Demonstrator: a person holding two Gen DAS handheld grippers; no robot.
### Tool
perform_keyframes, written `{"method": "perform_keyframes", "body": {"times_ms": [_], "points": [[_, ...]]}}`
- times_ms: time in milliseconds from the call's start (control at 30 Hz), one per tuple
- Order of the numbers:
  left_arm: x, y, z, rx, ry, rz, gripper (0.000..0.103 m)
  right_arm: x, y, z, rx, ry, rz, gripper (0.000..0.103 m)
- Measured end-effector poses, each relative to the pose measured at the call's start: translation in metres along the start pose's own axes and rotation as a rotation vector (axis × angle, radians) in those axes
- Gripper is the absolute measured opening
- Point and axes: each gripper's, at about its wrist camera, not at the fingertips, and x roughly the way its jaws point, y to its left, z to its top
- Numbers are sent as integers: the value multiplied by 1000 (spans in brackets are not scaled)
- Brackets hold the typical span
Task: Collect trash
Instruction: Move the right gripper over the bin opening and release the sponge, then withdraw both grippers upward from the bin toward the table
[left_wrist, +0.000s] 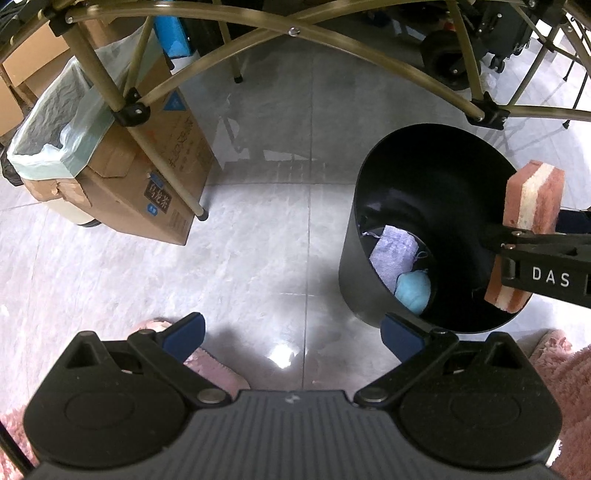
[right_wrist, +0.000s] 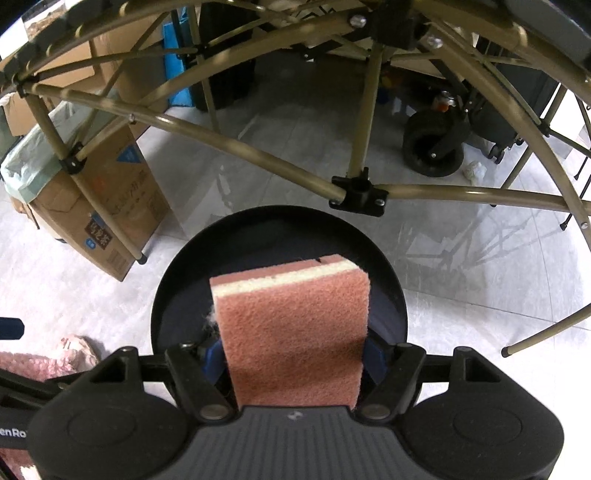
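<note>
The right claw (right_wrist: 293, 354) is clamped on a pink scouring sponge (right_wrist: 291, 332) with a pale middle layer, holding it over the mouth of the black bin (left_wrist: 354, 258), which stands on the tiled floor (left_wrist: 258, 221). A lilac cloth (left_wrist: 393, 251) and a light-blue wad (left_wrist: 413, 291) lie at the bin's bottom. This looks like the drop step: next, the pads should part so the sponge falls inside the rim. The left claw (left_wrist: 293, 332) hangs wide and empty beside the bin.

Bin (left_wrist: 354, 254) mouth open; table frame (right_wrist: 258, 155) bars overhead.
</note>
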Motion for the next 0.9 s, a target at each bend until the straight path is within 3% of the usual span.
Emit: {"method": "perform_keyframes", "body": {"times_ms": [33, 100, 200, 900], "points": [[0, 0, 0, 0, 1, 1, 103, 2, 1, 1, -2, 10, -4, 75], [1, 0, 0, -1, 2, 1, 103, 4, 1, 2, 1, 22, -10, 94], [1, 0, 0, 2, 1, 2, 103, 4, -1, 3, 15, 26, -12, 103], [3, -1, -1, 10, 5, 7, 103, 5, -3, -4, 6, 78, -19, 103]]}}
